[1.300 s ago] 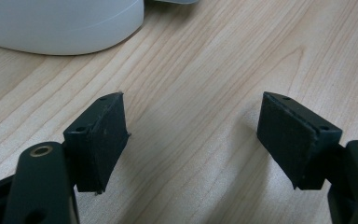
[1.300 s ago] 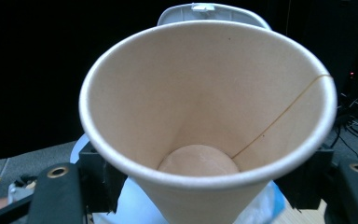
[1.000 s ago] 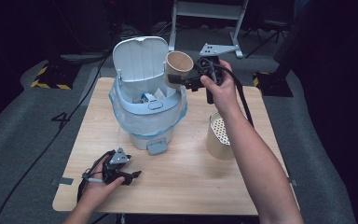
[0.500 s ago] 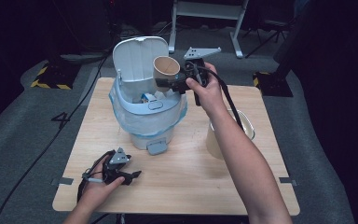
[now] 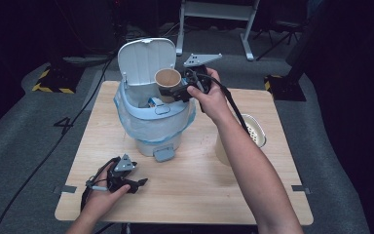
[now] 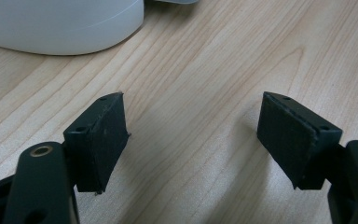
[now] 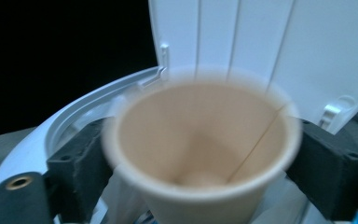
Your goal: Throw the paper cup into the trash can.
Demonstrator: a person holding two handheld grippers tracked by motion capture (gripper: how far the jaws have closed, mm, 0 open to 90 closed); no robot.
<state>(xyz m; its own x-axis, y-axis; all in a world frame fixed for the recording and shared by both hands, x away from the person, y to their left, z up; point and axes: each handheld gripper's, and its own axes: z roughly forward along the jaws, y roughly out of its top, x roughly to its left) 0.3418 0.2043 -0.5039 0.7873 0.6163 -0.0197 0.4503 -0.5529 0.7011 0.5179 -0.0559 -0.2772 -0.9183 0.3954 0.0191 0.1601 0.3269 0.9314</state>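
Observation:
A brown paper cup [image 5: 168, 79] hangs over the mouth of a white pedal bin [image 5: 148, 111], in front of its raised lid [image 5: 143, 61]. My right gripper [image 5: 174, 90] comes in from the right with the cup between its jaws. In the right gripper view the cup [image 7: 200, 140] is round and motion-blurred while the black pads [image 7: 81, 158] stay sharp. These jaws have just been opening and stand beside the rim without squeezing it. My left gripper [image 5: 139, 184] lies on the table near the front left, open, with bare wood between its pads [image 6: 105, 135].
The bin has a pale blue liner bag [image 5: 126, 114], some rubbish inside and a grey pedal [image 5: 164, 153] facing the front. Another tan cup with a white perforated insert [image 5: 251, 131] stands on the wooden table [image 5: 199, 190] under my right forearm. A metal stand is behind the table.
My right hand has carried the cup left and slightly down, to just above the bin's opening. The left gripper has kept still.

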